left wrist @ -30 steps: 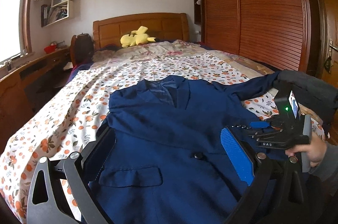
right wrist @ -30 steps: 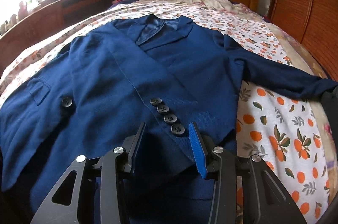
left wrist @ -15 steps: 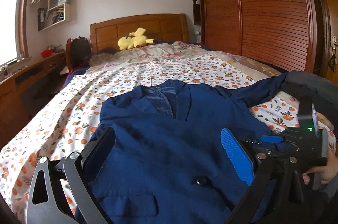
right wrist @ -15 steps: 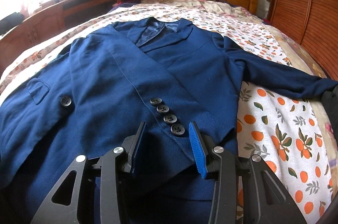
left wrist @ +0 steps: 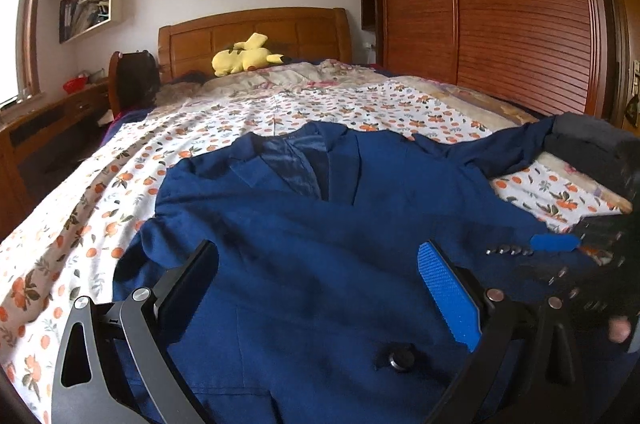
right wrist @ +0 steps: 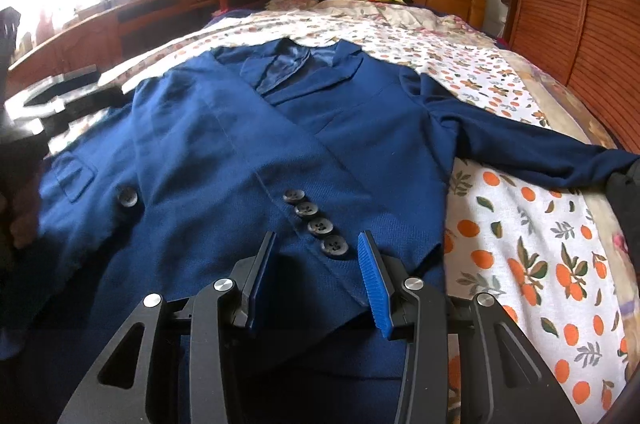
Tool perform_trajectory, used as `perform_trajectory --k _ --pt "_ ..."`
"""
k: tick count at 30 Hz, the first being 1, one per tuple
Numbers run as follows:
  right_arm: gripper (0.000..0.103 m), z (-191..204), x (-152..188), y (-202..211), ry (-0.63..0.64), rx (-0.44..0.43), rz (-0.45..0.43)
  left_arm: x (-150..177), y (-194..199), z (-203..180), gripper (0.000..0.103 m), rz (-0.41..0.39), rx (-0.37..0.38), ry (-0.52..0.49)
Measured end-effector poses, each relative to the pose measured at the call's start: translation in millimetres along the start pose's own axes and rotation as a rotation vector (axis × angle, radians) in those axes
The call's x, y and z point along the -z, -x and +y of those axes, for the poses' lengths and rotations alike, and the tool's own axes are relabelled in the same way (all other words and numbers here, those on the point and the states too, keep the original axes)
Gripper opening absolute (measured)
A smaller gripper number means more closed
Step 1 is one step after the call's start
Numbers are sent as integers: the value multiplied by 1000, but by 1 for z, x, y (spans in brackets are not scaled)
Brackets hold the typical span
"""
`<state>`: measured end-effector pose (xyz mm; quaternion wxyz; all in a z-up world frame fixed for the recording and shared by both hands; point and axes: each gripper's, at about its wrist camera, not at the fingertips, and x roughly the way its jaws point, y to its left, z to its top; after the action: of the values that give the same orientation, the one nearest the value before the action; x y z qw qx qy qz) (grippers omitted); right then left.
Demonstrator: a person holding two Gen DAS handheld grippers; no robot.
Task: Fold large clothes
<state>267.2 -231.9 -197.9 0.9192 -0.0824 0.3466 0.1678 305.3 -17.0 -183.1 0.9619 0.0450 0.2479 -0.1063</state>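
Observation:
A navy blue suit jacket (left wrist: 320, 244) lies face up on the bed, collar toward the headboard; it also shows in the right wrist view (right wrist: 248, 160). One sleeve is folded across the front, its cuff with a row of buttons (right wrist: 316, 224) just ahead of my right gripper (right wrist: 316, 276), which is open with the cuff between its fingers. The other sleeve (right wrist: 540, 152) stretches out to the right. My left gripper (left wrist: 320, 292) is open wide above the jacket's lower front, near a single button (left wrist: 401, 360). The right gripper shows at the right edge of the left wrist view (left wrist: 560, 252).
The bed has an orange-print sheet (right wrist: 520, 256) and a wooden headboard (left wrist: 256, 32) with a yellow plush toy (left wrist: 244, 58). A dark garment (left wrist: 592, 152) lies at the right bed edge. A wooden wardrobe (left wrist: 500, 8) stands right, a desk (right wrist: 120, 24) left.
My left gripper has moved forward and up over the jacket, the pocket leaving its view. The right gripper has stayed open at the sleeve cuff.

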Motion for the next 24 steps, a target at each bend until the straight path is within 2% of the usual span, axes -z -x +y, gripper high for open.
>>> perform_trajectory --k 3,11,18,21,24 --pt "39 -10 -9 12 -26 0 -19 7 -4 1 100 3 9 3" --pt "39 -70 -43 29 -76 116 -64 12 10 -5 100 -73 -11 -21" --pt "40 -141 -62 9 -194 222 -53 12 13 -9 100 -88 -10 -35" --pt "45 -169 -65 -6 -251 266 -26 12 13 -8 100 -89 -5 -26" --pt "45 -195 -64 -23 -302 303 11 13 13 -7 100 -88 -3 -23"
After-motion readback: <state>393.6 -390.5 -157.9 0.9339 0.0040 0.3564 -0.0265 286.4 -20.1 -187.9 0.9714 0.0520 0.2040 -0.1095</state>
